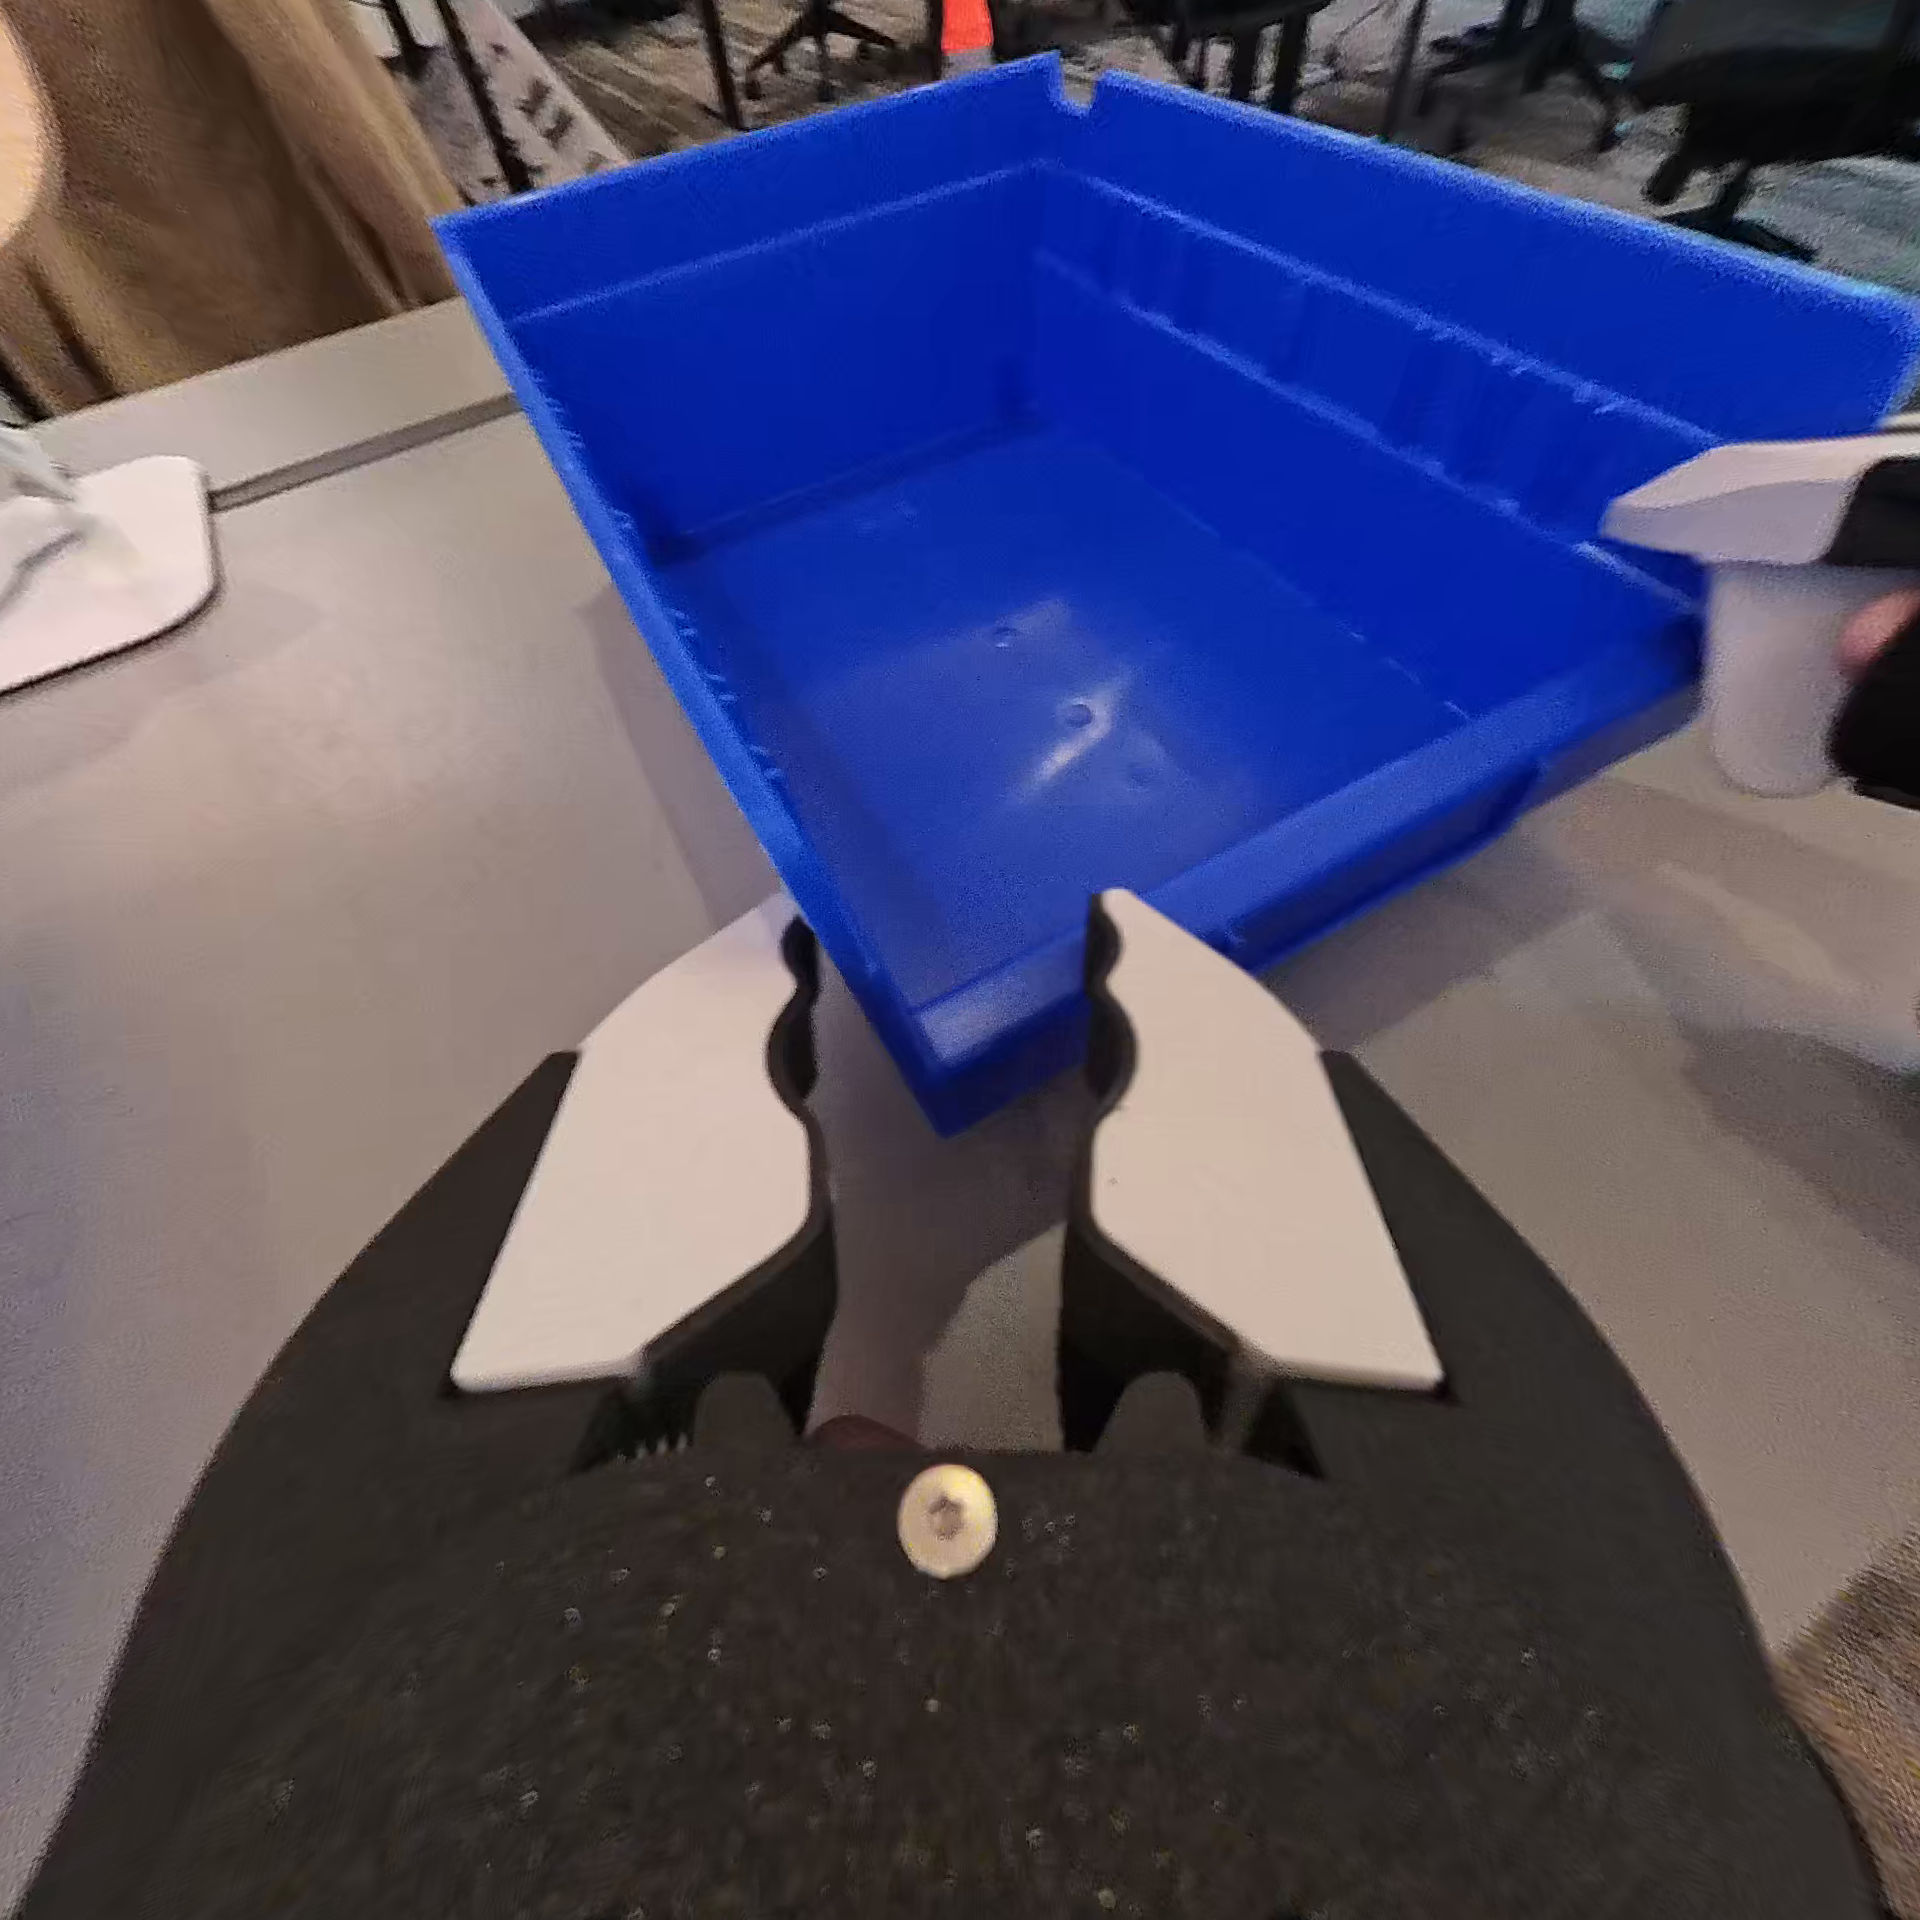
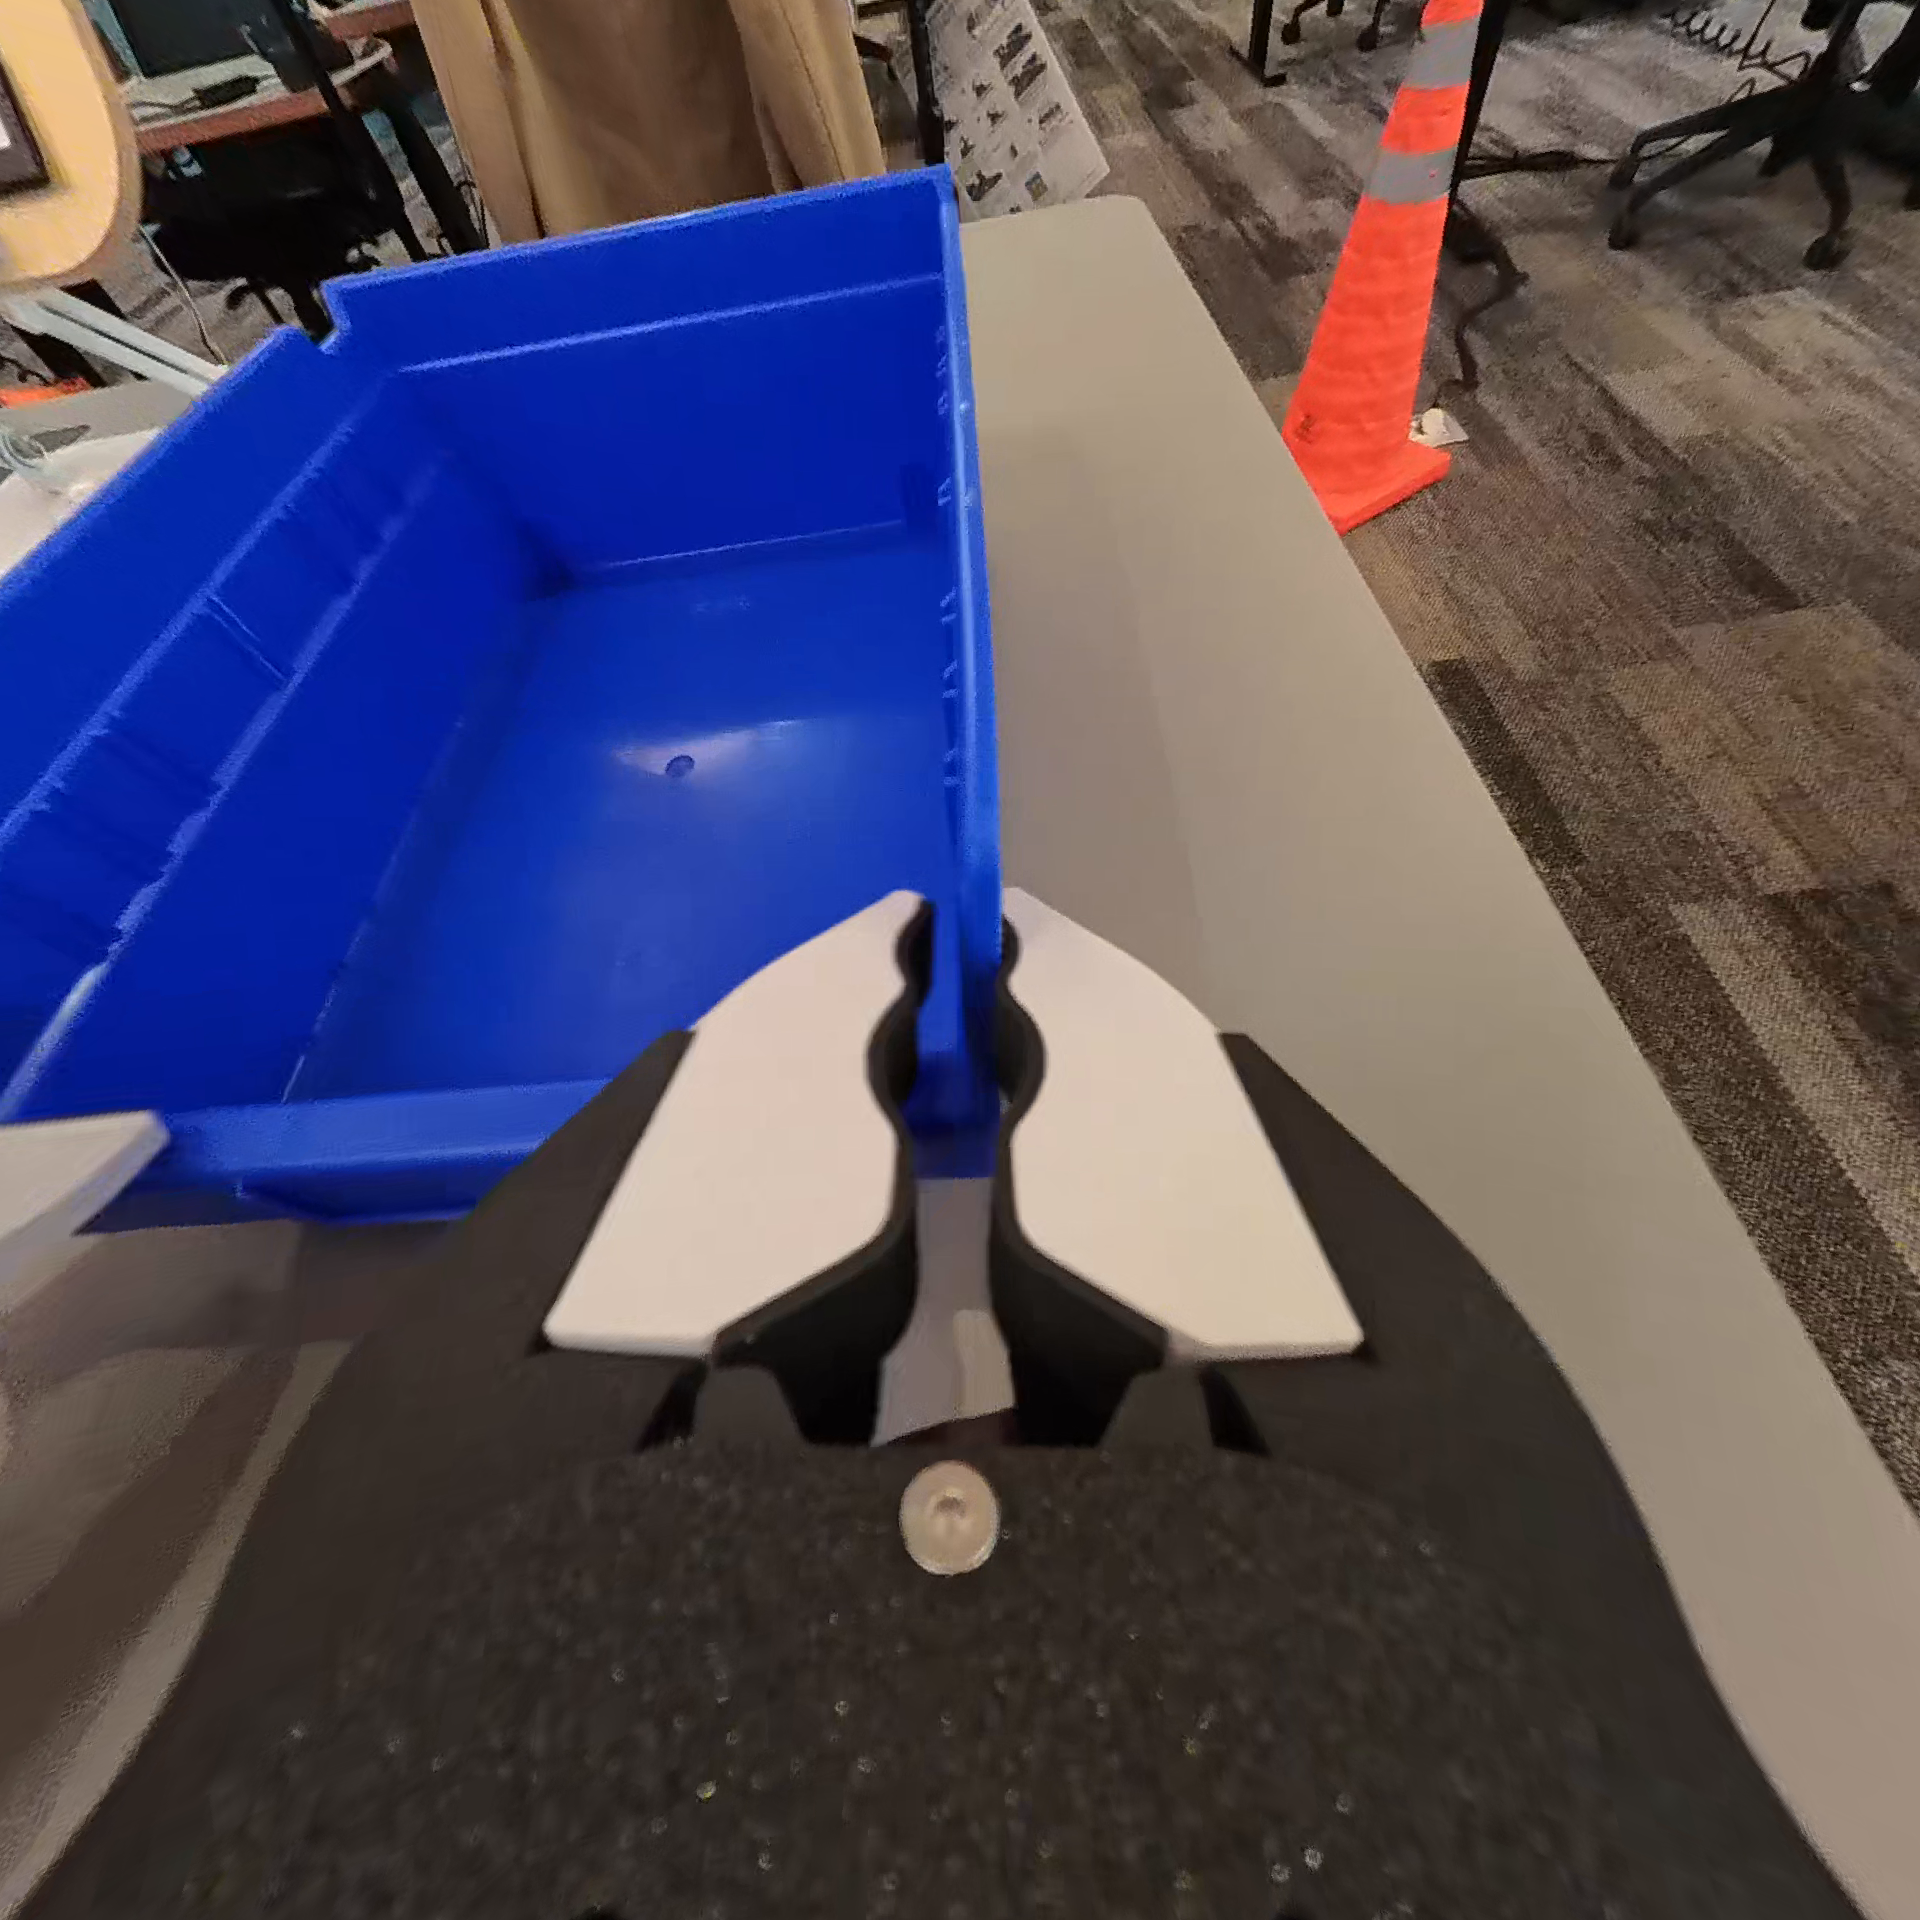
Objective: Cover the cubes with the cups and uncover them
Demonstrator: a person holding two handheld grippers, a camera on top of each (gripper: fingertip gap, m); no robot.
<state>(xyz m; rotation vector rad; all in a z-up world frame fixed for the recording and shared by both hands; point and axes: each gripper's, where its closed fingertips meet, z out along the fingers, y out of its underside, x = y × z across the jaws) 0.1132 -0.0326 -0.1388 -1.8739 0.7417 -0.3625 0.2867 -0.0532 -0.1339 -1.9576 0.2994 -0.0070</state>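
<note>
The right hand-held gripper (image 2: 964, 914) is seen pinched on the near right corner of a blue bin (image 2: 520, 727), one finger inside the wall and one outside. The left hand-held gripper (image 1: 940, 935) is held part-spread around the bin's near left corner (image 1: 940, 1081); contact cannot be told. The bin is set on the grey counter (image 2: 1195, 727), its long axis running away from the grippers. An orange cone (image 2: 1382, 291) is seen on the floor beyond. No cups or cubes are shown.

Bin (image 2: 520, 665) on table (image 2: 1195, 727), cone (image 2: 1382, 301) on floor (image 2: 1662, 644) right of it
</note>
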